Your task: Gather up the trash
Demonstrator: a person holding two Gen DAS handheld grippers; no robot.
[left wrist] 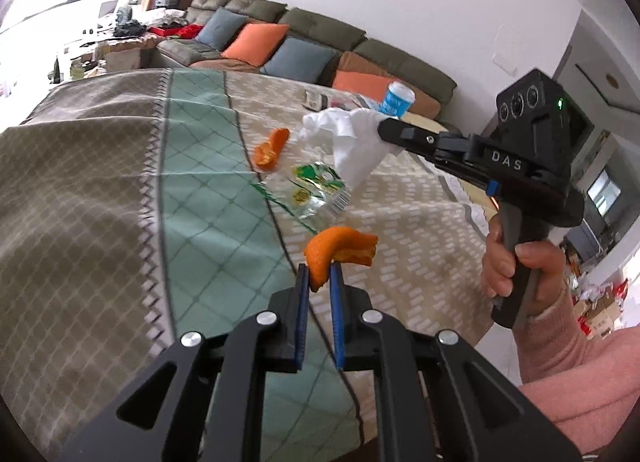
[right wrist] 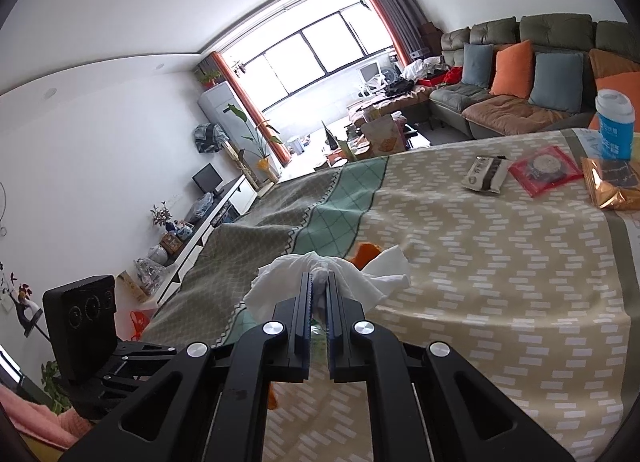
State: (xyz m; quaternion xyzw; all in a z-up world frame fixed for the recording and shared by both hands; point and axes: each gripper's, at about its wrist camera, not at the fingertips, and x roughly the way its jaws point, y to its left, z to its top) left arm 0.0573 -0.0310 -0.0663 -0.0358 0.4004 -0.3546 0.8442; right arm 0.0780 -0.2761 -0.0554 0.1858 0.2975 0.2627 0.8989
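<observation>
Orange peel (left wrist: 334, 252) pinched in left gripper (left wrist: 319, 282), lifted clear above patterned tablecloth (left wrist: 100, 189). Right gripper (right wrist: 319, 290) clamped on crumpled white tissue (right wrist: 280, 282), also held aloft. Second peel (left wrist: 270, 149) and clear wrapper (left wrist: 316, 191) lie on cloth between.

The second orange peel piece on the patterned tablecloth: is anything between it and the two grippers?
Both grippers are occupied: the left gripper is shut on a curved orange peel, the right gripper on a crumpled white tissue. The second peel lies uncovered.
</observation>
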